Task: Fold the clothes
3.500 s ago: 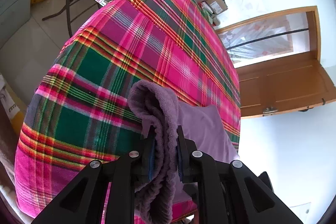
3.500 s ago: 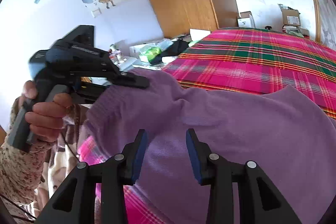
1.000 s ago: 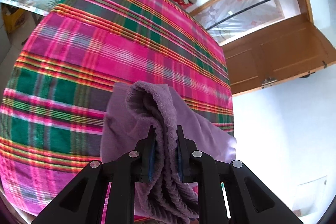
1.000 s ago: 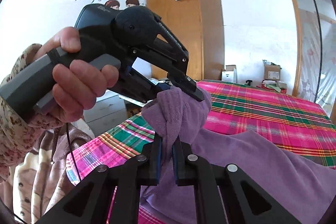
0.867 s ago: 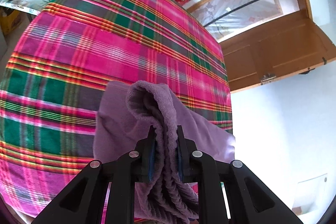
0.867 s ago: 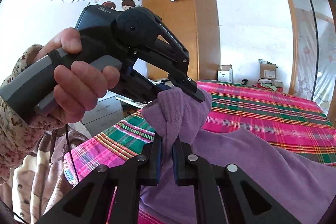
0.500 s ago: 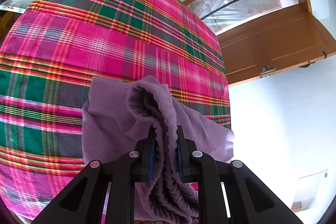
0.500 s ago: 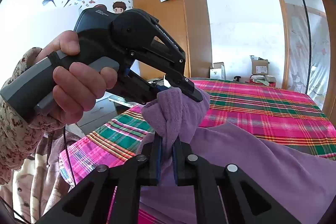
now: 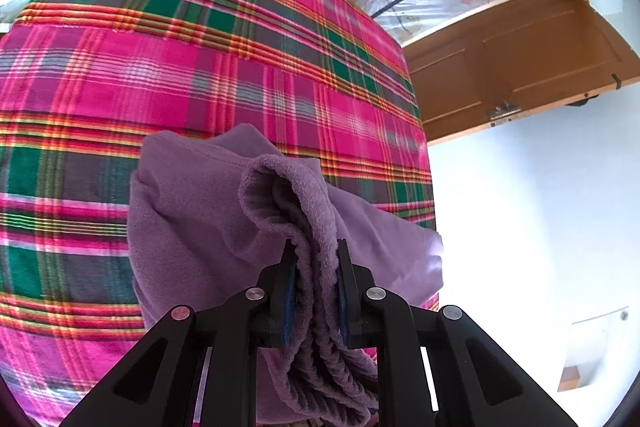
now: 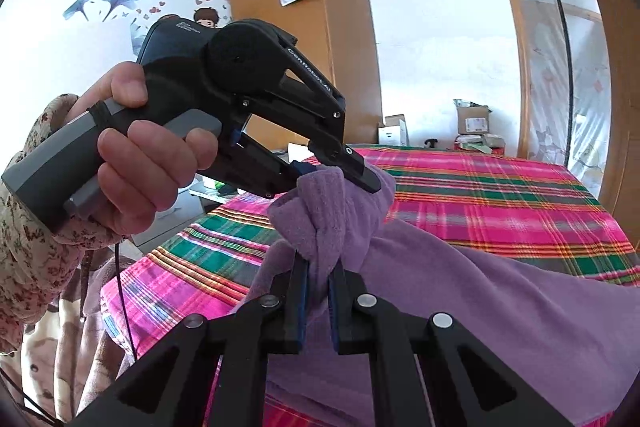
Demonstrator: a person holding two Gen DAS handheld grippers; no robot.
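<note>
Since the frame a sec back, both grippers have carried the soft purple fleece garment (image 9: 208, 227) forward over the pink-and-green plaid bedspread (image 9: 160, 67); more purple now shows ahead of the L fingertips, less plaid. Grip itself unchanged on both sides.

L gripper (image 9: 314, 291): jaws nearly closed, pinching a bunched multi-layer edge of the fleece; ribbed folds hang down between and below the pads. R gripper (image 10: 318, 301): jaws narrower still, clamped on a thinner gather of the same garment. Seen from the R cam, the L gripper's tips sit just above and ahead of my R tips, both biting the same knot of fabric, almost touching. Person's hand (image 10: 136, 163) in a floral sleeve wraps the L handle.

Garment: lifted at the pinched end; rest trails away to the right of the R tips and looks to rest on the bedspread. Can't tell how much is airborne.

Handling, my read: light, very soft, zero stiffness, so it sags and drapes from wherever it's held. Plush nap isn't slippery; pads should keep purchase. Not fragile. Thick when doubled, hence the wider L gap. Best hold is at edges/corners, two spread points, to keep a fold line straight; both grips bunched at one spot lets the cloth rope up.
</note>
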